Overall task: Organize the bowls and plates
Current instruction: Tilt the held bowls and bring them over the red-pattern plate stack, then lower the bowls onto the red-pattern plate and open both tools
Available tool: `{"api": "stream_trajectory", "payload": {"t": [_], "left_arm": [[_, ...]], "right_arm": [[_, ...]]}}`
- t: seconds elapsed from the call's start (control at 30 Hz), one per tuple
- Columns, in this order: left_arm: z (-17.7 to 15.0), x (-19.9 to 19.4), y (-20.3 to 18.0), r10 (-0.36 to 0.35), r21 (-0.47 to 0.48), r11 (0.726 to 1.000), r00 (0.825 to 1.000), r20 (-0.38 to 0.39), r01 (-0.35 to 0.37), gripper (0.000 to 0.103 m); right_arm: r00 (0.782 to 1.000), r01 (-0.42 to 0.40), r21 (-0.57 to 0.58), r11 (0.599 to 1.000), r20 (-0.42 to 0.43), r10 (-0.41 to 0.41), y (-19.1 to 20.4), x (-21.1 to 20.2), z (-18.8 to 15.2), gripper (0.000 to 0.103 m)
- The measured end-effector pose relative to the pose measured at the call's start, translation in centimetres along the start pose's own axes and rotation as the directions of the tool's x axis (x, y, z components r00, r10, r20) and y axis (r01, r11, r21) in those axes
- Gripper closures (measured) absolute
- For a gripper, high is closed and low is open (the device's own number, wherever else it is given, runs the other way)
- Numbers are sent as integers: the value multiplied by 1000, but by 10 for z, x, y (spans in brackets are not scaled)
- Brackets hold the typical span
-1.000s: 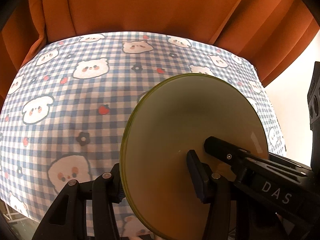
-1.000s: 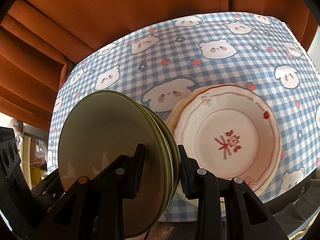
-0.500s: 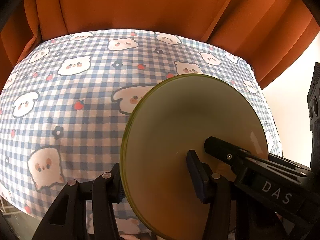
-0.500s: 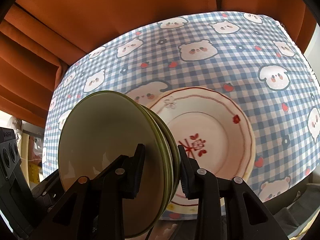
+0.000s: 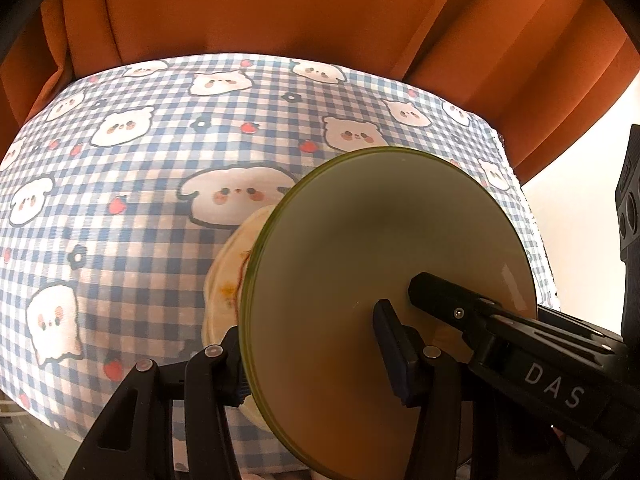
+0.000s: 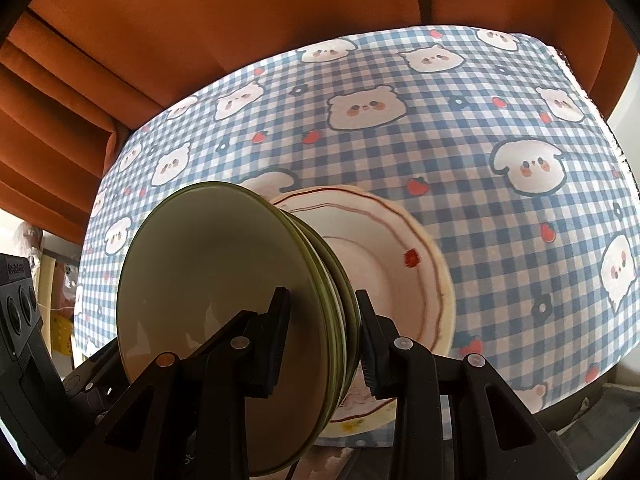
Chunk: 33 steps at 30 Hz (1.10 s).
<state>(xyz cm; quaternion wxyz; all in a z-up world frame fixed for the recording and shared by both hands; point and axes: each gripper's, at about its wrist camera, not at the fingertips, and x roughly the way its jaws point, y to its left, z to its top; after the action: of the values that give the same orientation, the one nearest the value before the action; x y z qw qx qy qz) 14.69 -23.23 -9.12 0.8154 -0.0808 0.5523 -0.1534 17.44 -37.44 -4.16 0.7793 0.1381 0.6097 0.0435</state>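
both claws grip the same stack of green plates (image 6: 208,280), held on edge above the bench (image 6: 460,152). the right claw (image 6: 320,344) is partly closed, its ribbed black pads clamping the stack's rim from either side. the left claw (image 5: 312,352) stands a little wider and pinches the opposite rim, one pad on the smooth glossy face (image 5: 384,264), the other behind. the plates are round, shallow, olive-edged. beneath them a cream plate (image 6: 392,272) with a wavy red-lined rim lies flat on the bench's blue gingham cloth printed with bears. pleated orange curtains (image 6: 200,20) hang behind.
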Motion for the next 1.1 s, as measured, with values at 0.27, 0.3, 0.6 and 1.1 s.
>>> {"api": "stream_trajectory", "payload": {"t": [0.27, 0.3, 0.6, 1.1], "left_arm": [[0, 19, -11, 11, -8, 1000, 999, -46, -11, 52], [0, 22, -12, 14, -11, 1000, 998, -58, -15, 52], [3, 25, -18, 46, -26, 999, 998, -48, -47, 51], [-14, 8, -22, 213, 15, 977, 977, 11, -213, 31]], "right_arm": [[999, 12, -1, 1000, -35, -12, -19, 6, 6, 67], [999, 14, 2, 1000, -46, -14, -21, 9, 6, 67], [999, 6, -31, 999, -46, -7, -27, 15, 12, 67], [999, 26, -119, 993, -22, -28, -29, 12, 2, 46]]}}
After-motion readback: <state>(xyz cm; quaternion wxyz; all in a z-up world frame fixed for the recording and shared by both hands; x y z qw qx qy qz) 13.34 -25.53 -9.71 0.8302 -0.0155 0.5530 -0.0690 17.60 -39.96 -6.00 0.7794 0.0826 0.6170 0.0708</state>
